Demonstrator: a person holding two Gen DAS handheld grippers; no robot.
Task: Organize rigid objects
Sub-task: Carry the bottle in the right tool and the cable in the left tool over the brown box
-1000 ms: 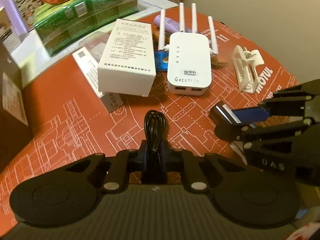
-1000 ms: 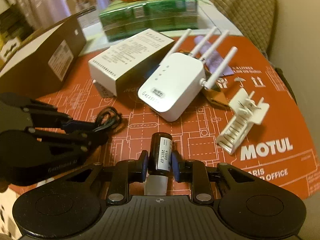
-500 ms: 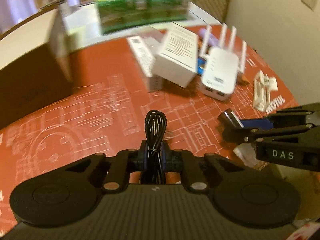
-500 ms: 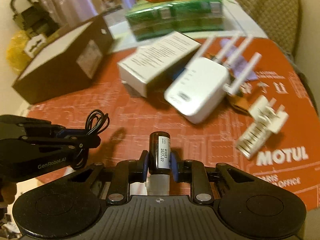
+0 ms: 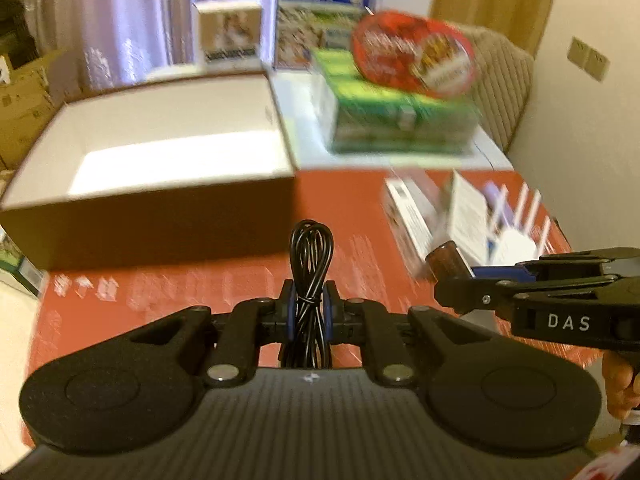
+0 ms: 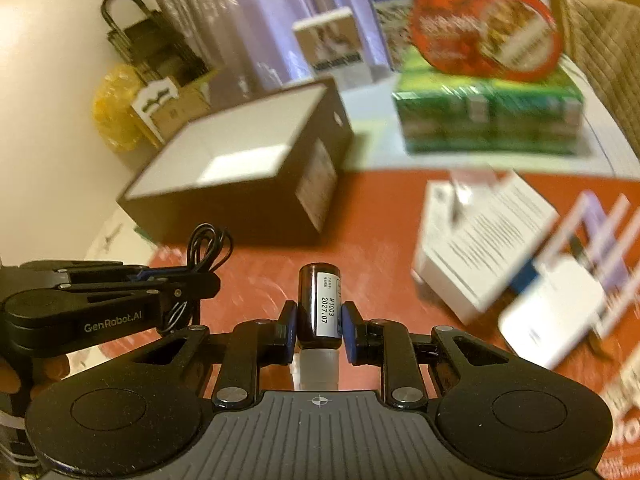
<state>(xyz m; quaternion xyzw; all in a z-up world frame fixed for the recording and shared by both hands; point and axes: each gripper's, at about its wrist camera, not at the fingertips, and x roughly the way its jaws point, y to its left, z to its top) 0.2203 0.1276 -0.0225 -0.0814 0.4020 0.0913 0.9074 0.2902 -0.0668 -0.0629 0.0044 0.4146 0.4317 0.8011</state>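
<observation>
Cable [image 5: 311, 276], a tied black bundle, sits clamped in my left tongs [image 5: 310, 306]; my right tongs [image 6: 320, 330] grip a brown bottle [image 6: 319, 306]; open box [image 5: 168, 148] upper left.

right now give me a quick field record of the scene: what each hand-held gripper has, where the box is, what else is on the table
left hand-held gripper: shut on a bundled black cable
right hand-held gripper: shut on a small dark brown bottle with a white label
open box, dark outside and white inside: ahead of both, inside looks bare
red printed table mat: under both
white cartons: right side, blurred
white router with antennas: right of cartons, blurred
green packs: behind the mat, red round package on top
</observation>
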